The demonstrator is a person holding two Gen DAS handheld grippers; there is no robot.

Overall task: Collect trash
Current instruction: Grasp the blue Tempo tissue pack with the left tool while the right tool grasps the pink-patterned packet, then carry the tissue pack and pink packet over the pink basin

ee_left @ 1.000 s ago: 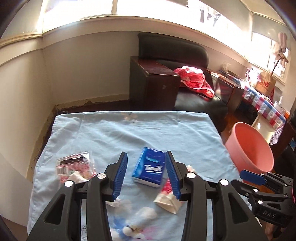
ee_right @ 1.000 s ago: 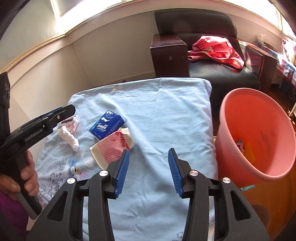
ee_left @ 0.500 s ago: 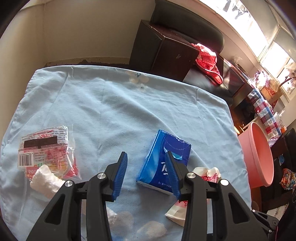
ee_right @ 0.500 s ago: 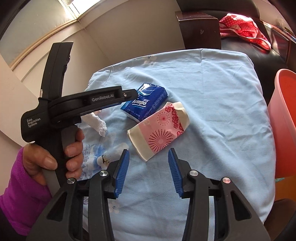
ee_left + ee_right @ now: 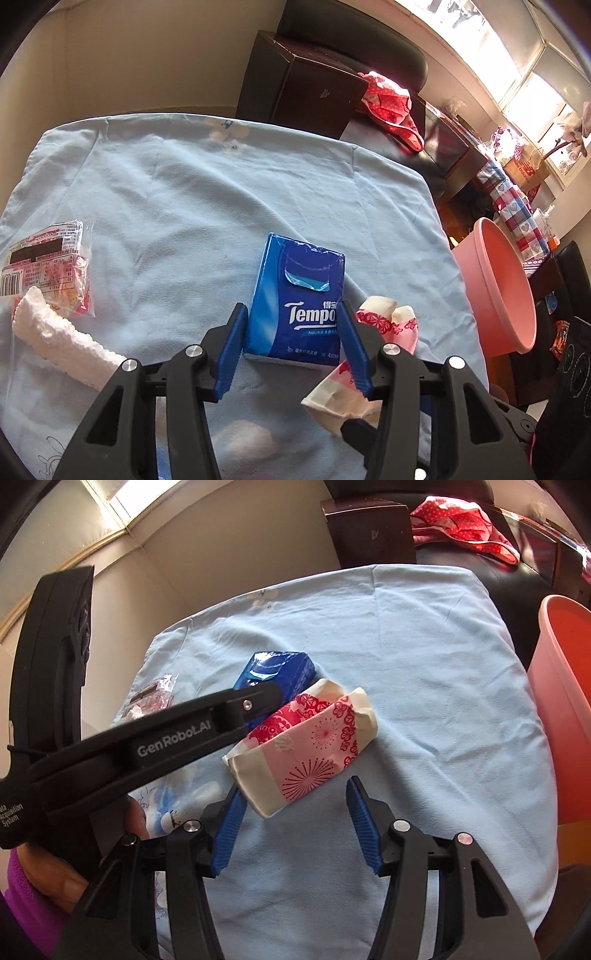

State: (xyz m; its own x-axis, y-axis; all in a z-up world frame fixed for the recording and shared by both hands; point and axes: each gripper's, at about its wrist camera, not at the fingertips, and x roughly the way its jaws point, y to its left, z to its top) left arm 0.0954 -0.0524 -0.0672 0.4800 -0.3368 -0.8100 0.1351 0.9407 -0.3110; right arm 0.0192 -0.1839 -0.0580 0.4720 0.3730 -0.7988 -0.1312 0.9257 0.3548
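Flanking one blue tissue pack (image 5: 297,302), left tool (image 5: 291,347) spread; right tool (image 5: 293,825) likewise.

Light blue cloth (image 5: 207,192) covers the table. Behind it, a dark brown wooden cabinet (image 5: 306,85) beside a black leather armchair (image 5: 354,48) with a red polka-dot fabric bag (image 5: 388,103) on its seat. Checked red-blue cloth (image 5: 513,206) far right.

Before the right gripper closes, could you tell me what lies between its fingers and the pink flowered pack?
Nothing: in the right wrist view only bare blue cloth shows between the open right gripper and the pink flowered pack.
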